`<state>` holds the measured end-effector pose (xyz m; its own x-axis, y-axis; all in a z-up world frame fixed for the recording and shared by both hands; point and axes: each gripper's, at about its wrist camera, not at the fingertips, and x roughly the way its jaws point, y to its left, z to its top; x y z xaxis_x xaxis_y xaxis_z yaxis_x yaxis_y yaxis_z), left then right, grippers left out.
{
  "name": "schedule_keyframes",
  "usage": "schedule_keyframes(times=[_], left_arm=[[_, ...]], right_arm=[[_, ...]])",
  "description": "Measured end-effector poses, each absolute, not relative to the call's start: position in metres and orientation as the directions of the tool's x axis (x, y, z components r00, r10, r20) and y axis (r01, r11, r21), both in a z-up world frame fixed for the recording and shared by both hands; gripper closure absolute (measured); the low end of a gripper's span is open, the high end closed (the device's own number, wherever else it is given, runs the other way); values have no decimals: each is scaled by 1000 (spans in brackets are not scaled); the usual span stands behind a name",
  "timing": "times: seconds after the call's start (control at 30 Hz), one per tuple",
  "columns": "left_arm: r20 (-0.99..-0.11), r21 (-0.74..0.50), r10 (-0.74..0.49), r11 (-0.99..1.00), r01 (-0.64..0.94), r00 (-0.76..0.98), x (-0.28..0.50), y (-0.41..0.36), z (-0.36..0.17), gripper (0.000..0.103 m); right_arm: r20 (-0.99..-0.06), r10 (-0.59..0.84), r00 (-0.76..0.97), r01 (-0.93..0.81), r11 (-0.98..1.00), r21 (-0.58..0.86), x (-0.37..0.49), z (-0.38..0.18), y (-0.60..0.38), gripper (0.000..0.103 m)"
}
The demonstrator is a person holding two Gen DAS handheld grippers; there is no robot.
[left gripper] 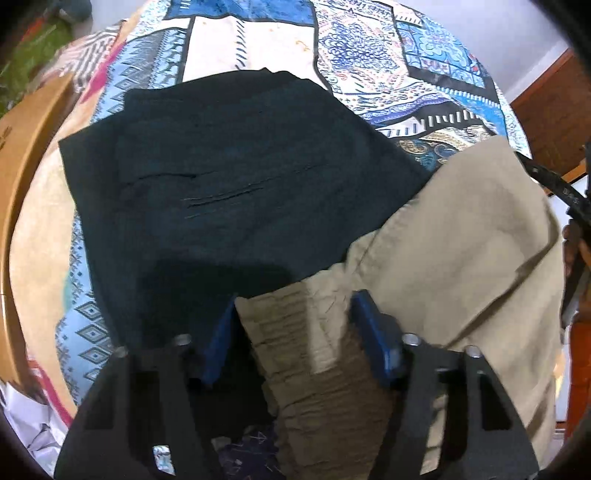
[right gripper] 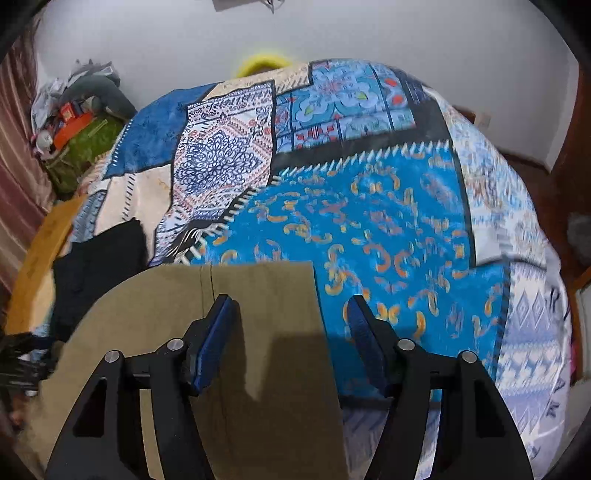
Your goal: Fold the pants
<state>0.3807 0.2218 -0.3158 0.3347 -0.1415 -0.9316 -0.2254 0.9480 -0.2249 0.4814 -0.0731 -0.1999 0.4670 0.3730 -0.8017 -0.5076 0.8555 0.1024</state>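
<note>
A: Left view: left gripper [left gripper: 293, 325] astride the khaki pants' [left gripper: 461, 240] gathered waistband [left gripper: 317, 354], pads not visibly pressing, so apart rather than clamped. Dark garment [left gripper: 229, 184] just beside, overlapped by the khaki at its right edge.

B: Right view: right gripper [right gripper: 290, 332] spread above the pants' [right gripper: 236, 332] far edge, nothing pinched; left pad [right gripper: 214, 339] over cloth, the other over the bedsheet [right gripper: 388, 221].

A: Only here: the waistband, plus most of the dark garment flat on the sheet.

B: Only here: the pants' straight far edge, white wall [right gripper: 332, 33], yellow ring [right gripper: 262, 62] behind the bed, clutter [right gripper: 74, 110] at left.
</note>
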Motion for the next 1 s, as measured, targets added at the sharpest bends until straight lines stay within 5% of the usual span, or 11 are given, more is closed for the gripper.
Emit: schedule_keyframes(times=[0.13, 0.4, 0.73, 1.0], left_arm=[[-936, -159, -81, 966, -204, 342, 380, 212, -308, 51], [-901, -11, 77, 980, -200, 428, 376, 206, -259, 59], [-750, -32, 91, 984, -173, 655, 336, 190, -134, 60], [-727, -18, 48, 996, -89, 685, 281, 162, -117, 60]], right_arm=[[-805, 335, 490, -500, 864, 55, 480, -198, -66, 89], [-722, 366, 587, -489, 871, 45, 461, -146, -77, 91], [-502, 429, 751, -474, 880, 42, 407, -13, -111, 91], [-469, 469, 748, -489, 868, 87, 337, 0, -157, 91]])
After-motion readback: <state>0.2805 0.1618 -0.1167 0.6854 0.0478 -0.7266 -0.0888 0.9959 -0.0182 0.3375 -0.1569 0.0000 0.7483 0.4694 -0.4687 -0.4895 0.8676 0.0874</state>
